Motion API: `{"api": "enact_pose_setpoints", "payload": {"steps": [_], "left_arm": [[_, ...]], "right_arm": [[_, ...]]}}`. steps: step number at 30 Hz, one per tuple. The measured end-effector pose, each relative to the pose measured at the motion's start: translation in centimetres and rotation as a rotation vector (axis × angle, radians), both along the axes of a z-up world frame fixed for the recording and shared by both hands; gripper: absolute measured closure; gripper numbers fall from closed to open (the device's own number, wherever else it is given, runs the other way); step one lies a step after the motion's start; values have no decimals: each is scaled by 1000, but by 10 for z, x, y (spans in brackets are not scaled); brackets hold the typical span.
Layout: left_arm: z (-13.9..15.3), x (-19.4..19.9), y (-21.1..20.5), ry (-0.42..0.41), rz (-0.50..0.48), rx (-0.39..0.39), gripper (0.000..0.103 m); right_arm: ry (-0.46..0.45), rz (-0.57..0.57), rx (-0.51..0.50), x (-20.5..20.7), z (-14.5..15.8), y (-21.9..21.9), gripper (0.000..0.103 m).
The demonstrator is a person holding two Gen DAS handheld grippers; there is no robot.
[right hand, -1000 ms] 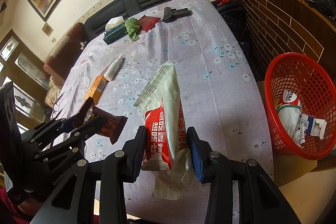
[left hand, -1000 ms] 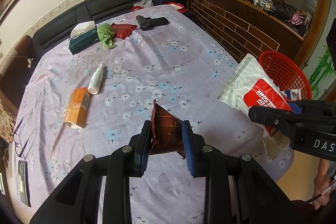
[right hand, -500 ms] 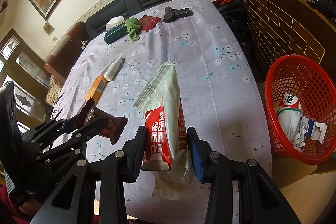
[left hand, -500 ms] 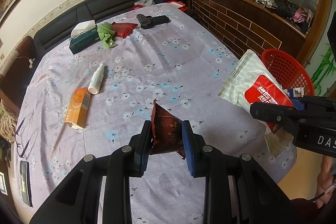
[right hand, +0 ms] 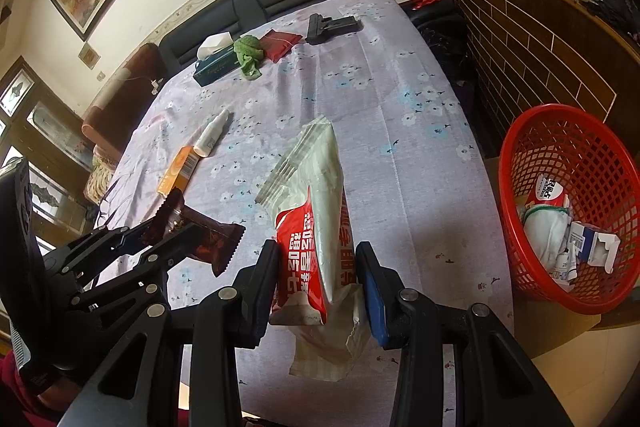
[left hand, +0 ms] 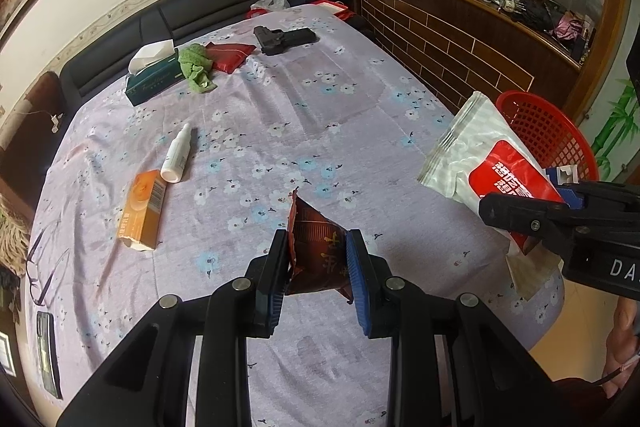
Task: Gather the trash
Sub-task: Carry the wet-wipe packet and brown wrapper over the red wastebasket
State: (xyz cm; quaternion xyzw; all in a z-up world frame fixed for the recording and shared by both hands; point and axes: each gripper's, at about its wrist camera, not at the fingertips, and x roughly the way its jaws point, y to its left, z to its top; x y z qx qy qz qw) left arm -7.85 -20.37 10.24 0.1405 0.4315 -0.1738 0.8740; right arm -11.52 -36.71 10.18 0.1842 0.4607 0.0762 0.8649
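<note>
Beside the floral-clothed table [left hand: 328, 115], apparently floor-level, sits a red basket [right hand: 592, 163].

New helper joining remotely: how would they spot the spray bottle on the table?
Start at the table with the purple floral cloth. Left of its middle lies an orange box; the spray bottle lies just beyond its far end, the only small white cylinder there.

Floral table [left hand: 304, 131]: bottle [left hand: 176, 155], orange box [left hand: 142, 209]
</note>
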Motion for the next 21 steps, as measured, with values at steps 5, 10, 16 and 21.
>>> {"api": "enact_pose_setpoints", "payload": {"steps": [5, 10, 16, 21], "left_arm": [[0, 0, -6, 3, -11, 4, 76], [-2, -1, -11, 7, -21, 6, 76], [-2, -2, -18, 9, -37, 5, 76], [-2, -3, -26, 9, -53, 6, 76]], "right_arm": [[2, -12, 1, -3, 0, -4, 60], [5, -25, 1, -6, 0, -7, 60], [4, -42, 2, -10, 1, -14, 60], [3, -63, 3, -14, 3, -22, 60]]}}
